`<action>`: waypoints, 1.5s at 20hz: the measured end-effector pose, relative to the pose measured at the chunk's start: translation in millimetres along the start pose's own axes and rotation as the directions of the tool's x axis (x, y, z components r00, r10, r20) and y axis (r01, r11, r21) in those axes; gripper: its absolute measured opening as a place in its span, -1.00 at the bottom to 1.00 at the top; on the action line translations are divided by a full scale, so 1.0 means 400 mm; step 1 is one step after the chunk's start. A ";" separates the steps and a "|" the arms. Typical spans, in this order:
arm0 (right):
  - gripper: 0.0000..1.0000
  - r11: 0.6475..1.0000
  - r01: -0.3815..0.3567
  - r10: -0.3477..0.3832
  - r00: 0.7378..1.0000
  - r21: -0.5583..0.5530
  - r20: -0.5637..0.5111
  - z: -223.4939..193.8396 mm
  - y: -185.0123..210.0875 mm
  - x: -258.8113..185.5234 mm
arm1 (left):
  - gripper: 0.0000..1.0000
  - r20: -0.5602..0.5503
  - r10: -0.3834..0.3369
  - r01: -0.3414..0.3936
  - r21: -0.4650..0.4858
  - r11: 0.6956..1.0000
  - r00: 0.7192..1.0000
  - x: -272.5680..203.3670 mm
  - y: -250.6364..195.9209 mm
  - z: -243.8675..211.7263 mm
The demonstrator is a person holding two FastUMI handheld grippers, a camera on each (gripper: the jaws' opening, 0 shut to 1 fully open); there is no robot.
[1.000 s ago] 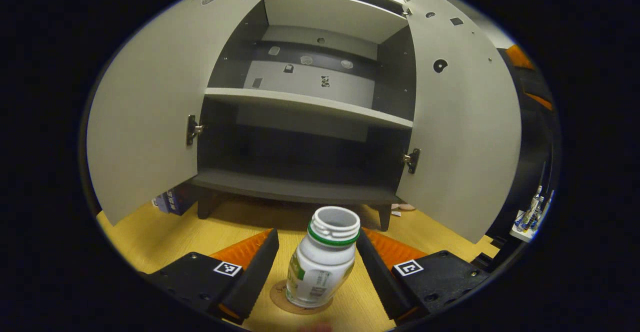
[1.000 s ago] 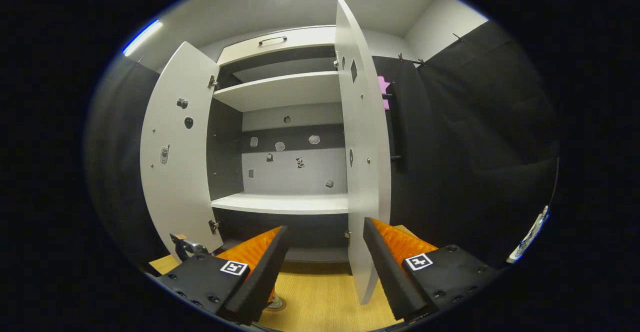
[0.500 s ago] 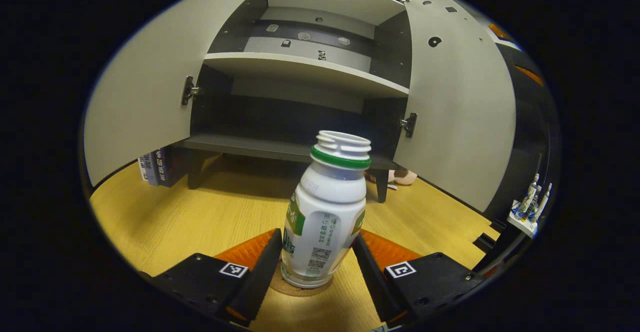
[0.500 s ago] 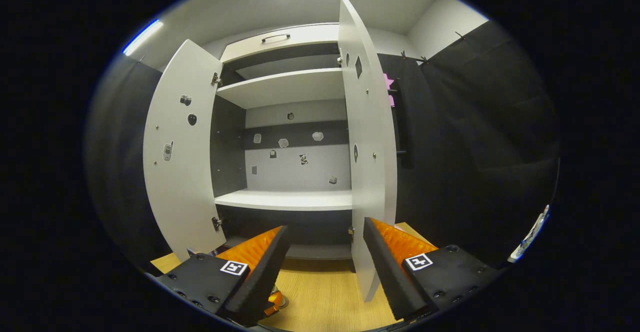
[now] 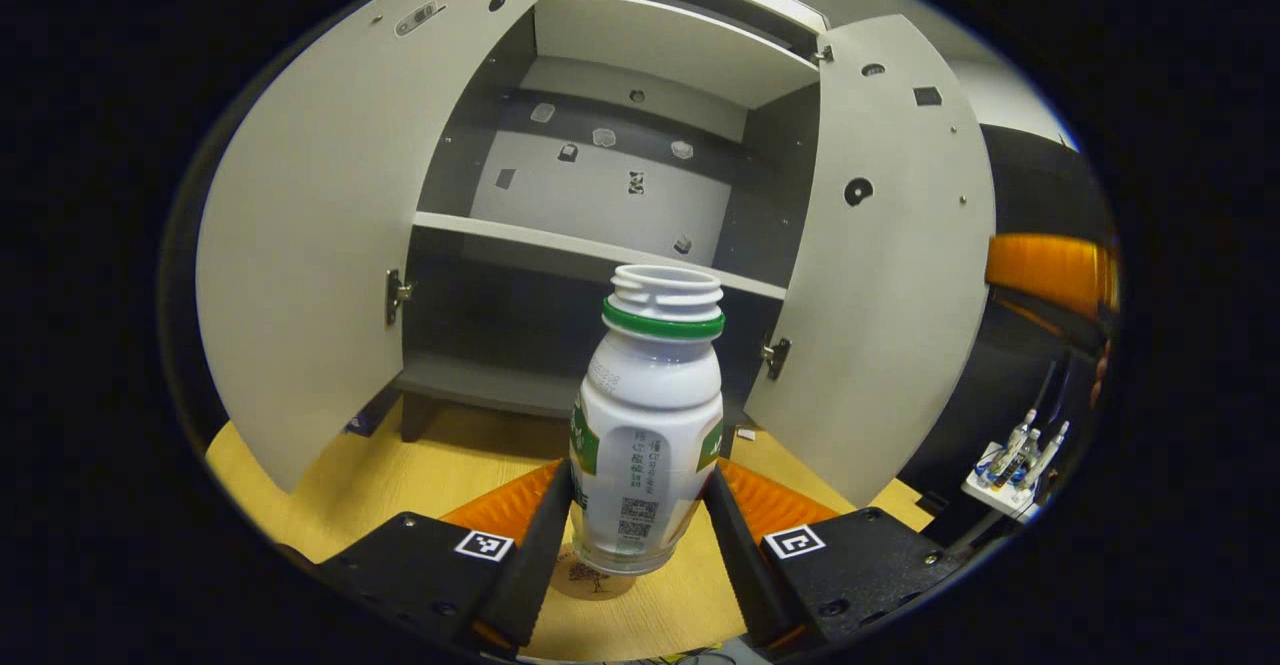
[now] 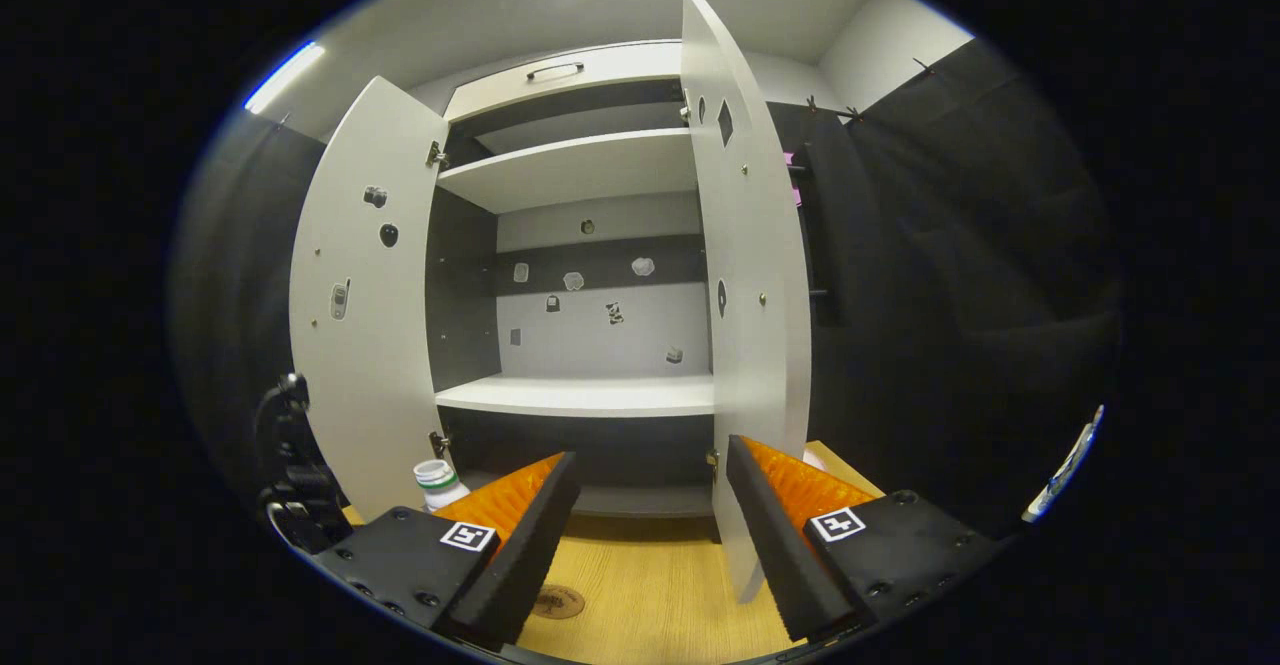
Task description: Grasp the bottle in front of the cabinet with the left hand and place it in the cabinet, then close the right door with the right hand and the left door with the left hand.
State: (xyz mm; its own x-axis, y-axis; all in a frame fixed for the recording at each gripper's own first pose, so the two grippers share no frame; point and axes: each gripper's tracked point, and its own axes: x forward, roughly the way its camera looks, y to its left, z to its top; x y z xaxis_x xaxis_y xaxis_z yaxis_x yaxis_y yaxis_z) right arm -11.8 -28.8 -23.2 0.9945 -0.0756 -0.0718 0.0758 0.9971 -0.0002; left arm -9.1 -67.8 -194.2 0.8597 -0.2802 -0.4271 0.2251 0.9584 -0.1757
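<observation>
My left claw (image 5: 638, 535) is clamped on the bottle (image 5: 648, 435), which stands upright between my fingers, lifted just off the round mat (image 5: 590, 577) below. The cap is off, so a tilt on the way to the shelf (image 5: 480, 385) ahead could spill it or let it slip; I hold it low on the body. My right claw (image 6: 648, 530) hangs open, empty, near the right door (image 6: 745, 325). Half a second ago the bottle sat on the mat; now it is raised and the cabinet (image 5: 600, 195) looms closer.
</observation>
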 end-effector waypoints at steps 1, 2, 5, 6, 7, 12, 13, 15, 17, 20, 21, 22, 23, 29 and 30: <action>0.96 1.000 0.000 0.000 1.000 0.005 -0.001 -0.003 -0.001 0.002 | 0.53 0.030 -0.002 0.002 -0.011 1.000 1.000 -0.011 -0.007 0.065; 0.96 1.000 -0.001 0.001 1.000 0.010 -0.004 -0.006 -0.005 0.004 | 0.53 0.059 -0.006 0.007 -0.012 1.000 0.998 -0.022 -0.014 0.122; 0.96 1.000 0.006 -0.006 1.000 0.016 -0.001 -0.006 -0.020 0.003 | 0.53 0.148 -0.012 0.010 0.010 1.000 0.989 -0.037 -0.031 0.302; 0.96 1.000 0.015 -0.015 1.000 0.014 0.002 -0.005 -0.030 0.002 | 0.53 0.172 -0.004 0.001 0.018 1.000 0.985 -0.039 -0.034 0.357; 0.96 1.000 0.027 -0.027 1.000 0.012 0.005 -0.004 -0.042 0.000 | 0.52 0.184 0.012 -0.017 0.023 1.000 0.983 -0.030 -0.027 0.409; 0.96 0.994 0.105 -0.105 0.994 0.018 0.024 0.000 -0.123 -0.028 | 0.53 0.219 -0.036 0.045 -0.035 0.998 0.975 0.079 -0.048 0.617; 0.96 0.991 0.130 -0.130 0.991 0.017 0.024 -0.002 -0.144 -0.034 | 0.53 0.242 -0.031 0.041 -0.037 0.998 0.970 0.113 -0.042 0.661; 0.96 0.984 0.177 -0.177 0.984 0.020 0.023 -0.005 -0.185 -0.050 | 0.53 0.272 0.019 -0.020 0.001 1.000 0.962 0.190 -0.005 0.727; 0.96 0.975 0.222 -0.222 0.975 0.031 0.024 -0.006 -0.229 -0.068 | 0.53 0.272 0.066 -0.081 0.043 0.996 0.960 0.278 0.021 0.758; 0.96 0.952 0.302 -0.303 0.952 0.042 0.027 -0.008 -0.301 -0.095 | 0.52 0.212 0.098 -0.123 0.110 0.986 0.972 0.413 0.034 0.740; 0.96 0.944 0.326 -0.327 0.945 0.047 0.025 -0.012 -0.323 -0.105 | 0.52 0.179 0.104 -0.128 0.129 0.983 0.978 0.467 0.034 0.720; 0.96 0.937 0.346 -0.347 0.938 0.053 0.020 -0.015 -0.340 -0.115 | 0.52 0.140 0.109 -0.129 0.148 0.981 0.984 0.511 0.032 0.693; 0.96 0.930 0.362 -0.364 0.931 0.060 0.016 -0.018 -0.355 -0.121 | 0.52 0.099 0.117 -0.131 0.157 0.979 0.988 0.547 0.031 0.662; 0.96 0.895 0.442 -0.443 0.897 0.055 0.007 -0.039 -0.428 -0.165 | 0.52 -0.009 0.158 -0.154 0.165 0.974 0.987 0.674 0.055 0.565; 0.96 0.892 0.449 -0.450 0.893 0.056 0.003 -0.040 -0.439 -0.167 | 0.53 -0.022 0.159 -0.153 0.167 0.974 0.987 0.681 0.056 0.555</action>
State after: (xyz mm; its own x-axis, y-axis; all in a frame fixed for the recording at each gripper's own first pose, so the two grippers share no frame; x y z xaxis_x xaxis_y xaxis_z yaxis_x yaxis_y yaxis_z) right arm -92.6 -198.8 -34.5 0.8544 -0.5160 -0.0614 0.5181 0.8550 0.0239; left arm 331.7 -110.5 -117.5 0.8743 -0.1257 -0.4689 0.1644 0.9855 0.0423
